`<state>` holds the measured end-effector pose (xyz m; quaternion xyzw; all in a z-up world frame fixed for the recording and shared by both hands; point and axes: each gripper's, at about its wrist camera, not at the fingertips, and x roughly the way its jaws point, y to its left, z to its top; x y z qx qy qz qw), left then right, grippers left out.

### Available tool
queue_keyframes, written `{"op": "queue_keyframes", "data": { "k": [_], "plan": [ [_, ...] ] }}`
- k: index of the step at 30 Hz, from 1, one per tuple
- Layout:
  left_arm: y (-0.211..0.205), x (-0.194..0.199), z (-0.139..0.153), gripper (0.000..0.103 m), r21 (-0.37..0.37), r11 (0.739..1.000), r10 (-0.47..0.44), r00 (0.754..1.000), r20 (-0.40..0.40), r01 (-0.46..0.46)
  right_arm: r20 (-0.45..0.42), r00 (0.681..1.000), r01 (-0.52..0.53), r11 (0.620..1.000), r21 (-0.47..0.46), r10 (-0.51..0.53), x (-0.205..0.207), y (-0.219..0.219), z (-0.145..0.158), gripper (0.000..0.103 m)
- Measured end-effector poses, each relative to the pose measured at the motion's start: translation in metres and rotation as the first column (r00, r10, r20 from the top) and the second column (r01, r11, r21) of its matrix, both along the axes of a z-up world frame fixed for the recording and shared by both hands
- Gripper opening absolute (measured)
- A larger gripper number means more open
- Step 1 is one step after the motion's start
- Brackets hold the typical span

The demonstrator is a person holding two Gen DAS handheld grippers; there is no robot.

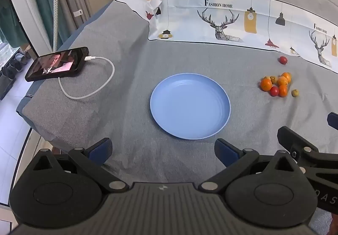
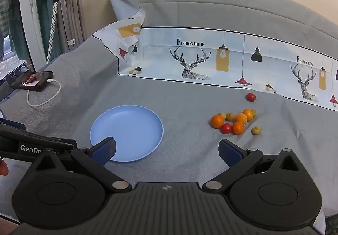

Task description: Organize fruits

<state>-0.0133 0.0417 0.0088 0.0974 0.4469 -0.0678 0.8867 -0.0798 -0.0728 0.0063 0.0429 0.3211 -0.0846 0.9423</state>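
Note:
An empty blue plate (image 1: 190, 106) (image 2: 126, 132) lies on the grey cloth. To its right sits a cluster of small fruits (image 1: 277, 84) (image 2: 236, 121): several oranges, a red tomato (image 2: 226, 128) and small yellow-green fruits. One yellow-green fruit (image 2: 255, 130) sits just apart from them. Another red tomato (image 1: 282, 60) (image 2: 251, 97) lies alone farther back. My left gripper (image 1: 162, 150) is open, just short of the plate's near rim, with nothing between its fingers. My right gripper (image 2: 166, 150) is open too, its left finger (image 2: 105, 148) over the plate's near edge, the fruits ahead to the right.
A phone (image 1: 57, 64) (image 2: 29, 80) with a white charging cable (image 1: 95, 78) lies at the left edge of the cloth. A printed white sheet (image 1: 232, 21) (image 2: 221, 59) stands along the back. The cloth drops off at the left toward the floor and a window.

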Motion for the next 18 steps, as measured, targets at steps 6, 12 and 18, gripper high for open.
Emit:
{"op": "queue_keyframes", "data": {
  "k": [6,12,18],
  "plan": [
    [0.0001,0.0006,-0.0016,0.103,-0.001,1.000,0.000,1.000,-0.005,0.000,-0.005,1.000,0.005,1.000,0.002,-0.005,-0.0010,0.0027,0.0011,0.103],
    [0.0001,0.0008,-0.0028,0.103,0.002,1.000,0.000,1.000,-0.007,0.000,-0.004,1.000,0.003,1.000,0.005,-0.003,0.0003,-0.0006,-0.0015,0.103],
    [0.0005,0.0012,-0.0042,0.103,0.003,1.000,-0.001,1.000,-0.009,0.001,-0.003,1.000,0.003,1.000,0.006,-0.003,0.0002,-0.0035,-0.0038,0.103]
  ]
}}
